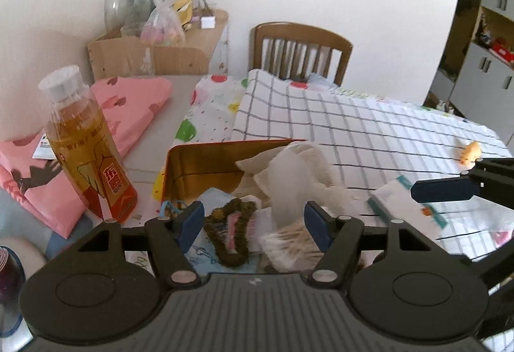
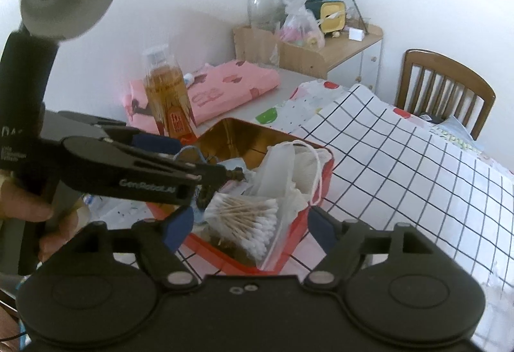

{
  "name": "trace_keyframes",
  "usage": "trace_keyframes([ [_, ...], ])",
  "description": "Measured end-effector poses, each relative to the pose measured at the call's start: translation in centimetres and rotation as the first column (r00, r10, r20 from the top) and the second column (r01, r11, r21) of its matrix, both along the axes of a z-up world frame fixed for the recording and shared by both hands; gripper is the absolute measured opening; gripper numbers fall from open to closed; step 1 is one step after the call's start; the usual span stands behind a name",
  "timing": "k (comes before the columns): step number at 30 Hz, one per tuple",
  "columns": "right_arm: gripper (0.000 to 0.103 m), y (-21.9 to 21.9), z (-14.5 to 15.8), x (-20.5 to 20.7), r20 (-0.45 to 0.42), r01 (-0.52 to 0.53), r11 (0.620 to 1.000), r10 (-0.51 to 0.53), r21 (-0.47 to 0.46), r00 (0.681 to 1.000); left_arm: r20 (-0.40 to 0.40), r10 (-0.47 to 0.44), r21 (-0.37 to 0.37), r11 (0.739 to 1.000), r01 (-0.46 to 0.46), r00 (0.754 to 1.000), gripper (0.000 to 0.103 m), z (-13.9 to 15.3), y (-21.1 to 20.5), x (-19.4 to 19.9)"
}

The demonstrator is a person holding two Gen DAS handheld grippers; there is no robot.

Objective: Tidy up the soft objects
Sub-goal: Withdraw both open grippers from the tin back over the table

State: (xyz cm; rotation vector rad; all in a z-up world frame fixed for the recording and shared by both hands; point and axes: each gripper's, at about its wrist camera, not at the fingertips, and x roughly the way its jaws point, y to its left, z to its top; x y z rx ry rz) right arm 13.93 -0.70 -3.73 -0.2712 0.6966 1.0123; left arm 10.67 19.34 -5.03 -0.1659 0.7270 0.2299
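Observation:
A red tin with a gold inside sits on the table and holds soft items: a brown scrunchie, white gauze cloths, a bag of cotton swabs and a blue face mask. My left gripper is open above the tin, its jaws either side of the scrunchie and swabs; in the right wrist view its fingers are over the scrunchie. My right gripper is open at the tin's near edge, astride the swab bag.
An amber drink bottle stands left of the tin. Folded pink cloth lies behind it. A checked cloth covers the table's right, with a tissue pack and small orange toy. A wooden chair and cluttered cabinet stand behind.

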Motion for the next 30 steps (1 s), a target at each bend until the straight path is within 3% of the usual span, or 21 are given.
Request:
trace_keyframes([
  [3, 0.083, -1.9, 0.7, -0.4, -0.004, 0.028, 0.999, -0.028, 0.034, 1.000, 0.014, -0.021, 0.005, 1.000, 0.021, 1.000, 0.069, 1.0, -0.9, -0.9],
  [7, 0.085, -4.3, 1.8, -0.9, 0.000, 0.060, 0.996, -0.060, 0.065, 0.998, 0.036, -0.049, 0.012, 0.999, 0.049, 0.998, 0.079, 2.3, -2.1, -2.0],
  [14, 0.089, -9.0, 3.5, -2.1, 0.008, 0.127, 0.985, -0.129, 0.114, 0.992, 0.057, -0.106, 0.015, 0.994, 0.106, 0.993, 0.079, 3.9, -4.7, -3.2],
  [17, 0.092, -11.1, 4.2, -2.6, 0.010, 0.156, 0.979, -0.159, 0.132, 0.987, 0.069, -0.127, 0.014, 0.992, 0.126, 0.990, 0.087, 4.5, -5.9, -3.5],
  [23, 0.098, -15.3, 5.1, -3.3, 0.026, 0.212, 0.966, -0.218, 0.146, 0.976, 0.096, -0.189, 0.004, 0.982, 0.190, 0.977, 0.088, 5.4, -9.0, -3.6],
  [25, 0.099, -16.6, 5.3, -3.4, 0.028, 0.231, 0.961, -0.238, 0.152, 0.971, 0.101, -0.209, -0.012, 0.977, 0.211, 0.973, 0.095, 5.7, -10.1, -3.4],
  [30, 0.101, -20.2, 5.8, -3.3, 0.037, 0.280, 0.946, -0.290, 0.161, 0.956, 0.127, -0.249, -0.029, 0.967, 0.255, 0.960, 0.099, 6.4, -13.2, -2.7],
])
